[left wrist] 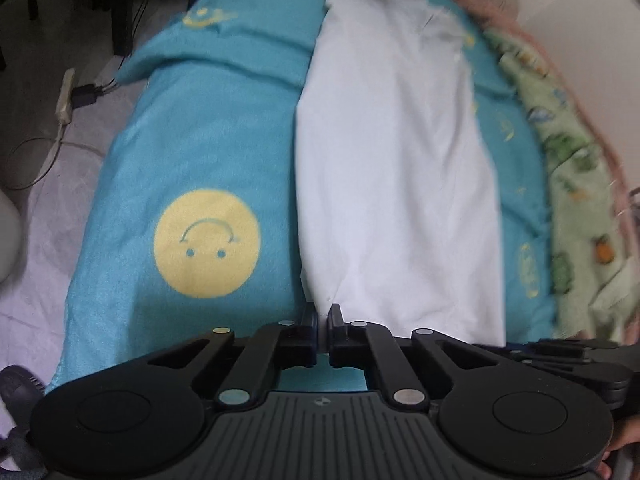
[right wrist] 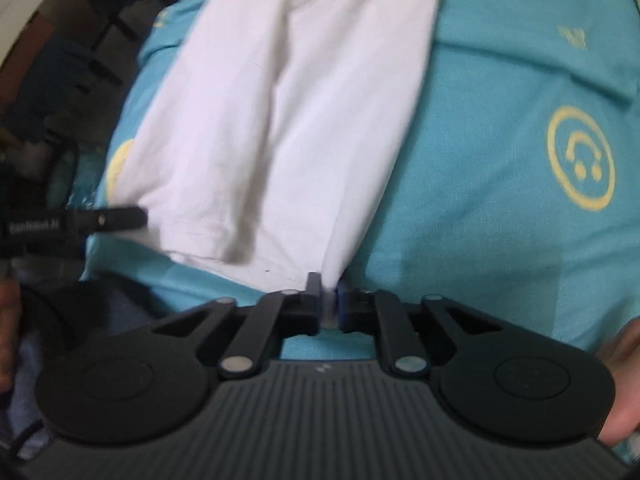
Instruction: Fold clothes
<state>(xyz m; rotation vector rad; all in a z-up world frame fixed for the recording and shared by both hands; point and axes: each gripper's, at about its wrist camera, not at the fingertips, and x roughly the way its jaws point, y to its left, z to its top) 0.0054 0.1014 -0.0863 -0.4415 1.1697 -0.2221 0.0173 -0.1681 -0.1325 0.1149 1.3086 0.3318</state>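
Bed covered by teal blanket [left wrist: 208,128] with yellow smiley faces [left wrist: 207,243]. Green patterned blanket [left wrist: 568,184] bunched along its far side, next to a plain white wall [left wrist: 580,8]. Pale floor [left wrist: 32,128] on the other side: power strip [left wrist: 66,94] with black plug, thin cable trailing. Dark furniture legs [left wrist: 120,4] behind.

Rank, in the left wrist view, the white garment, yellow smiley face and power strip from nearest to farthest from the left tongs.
1. White garment: its near corner is pinched in the left tongs.
2. Yellow smiley face: left, on the blanket.
3. Power strip: far left, on the floor.
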